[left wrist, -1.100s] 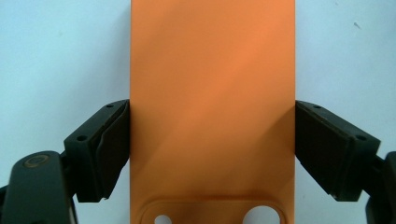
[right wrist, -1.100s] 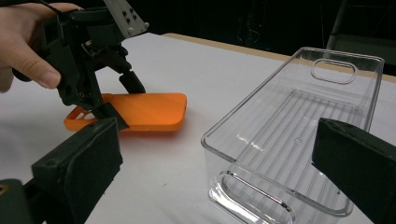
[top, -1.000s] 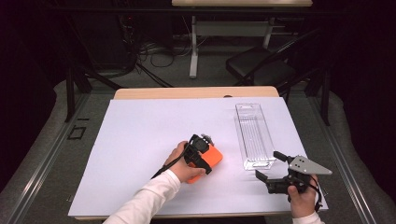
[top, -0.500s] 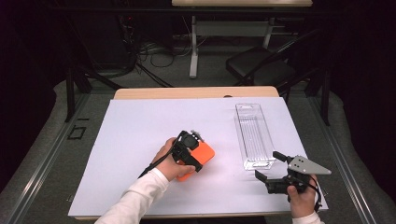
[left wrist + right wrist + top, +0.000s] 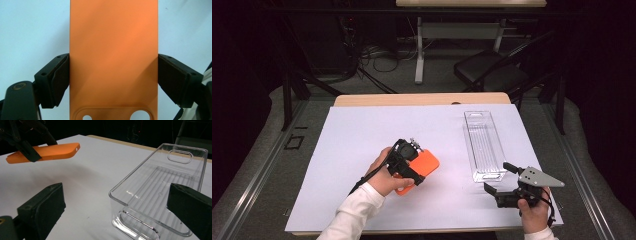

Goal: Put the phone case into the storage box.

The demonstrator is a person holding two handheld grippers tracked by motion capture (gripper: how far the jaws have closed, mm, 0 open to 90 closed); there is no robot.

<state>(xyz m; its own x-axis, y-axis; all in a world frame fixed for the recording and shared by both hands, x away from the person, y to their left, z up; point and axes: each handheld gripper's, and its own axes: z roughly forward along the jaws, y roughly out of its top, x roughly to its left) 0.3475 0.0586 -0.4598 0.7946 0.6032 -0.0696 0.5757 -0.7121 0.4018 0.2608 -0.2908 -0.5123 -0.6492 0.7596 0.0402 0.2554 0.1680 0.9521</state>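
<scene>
Your left gripper (image 5: 412,167) has its two jaws clamped on the long edges of the orange phone case (image 5: 113,57), one pad flat against each side, and in the right gripper view that case hangs clear above the white table sheet (image 5: 362,135), left of the middle of the table. Your right gripper (image 5: 502,182) rests near the table's front right edge with its jaws spread wide and nothing between them. The near end of the clear plastic tray (image 5: 160,195) lies just ahead of them, well apart from the case.
</scene>
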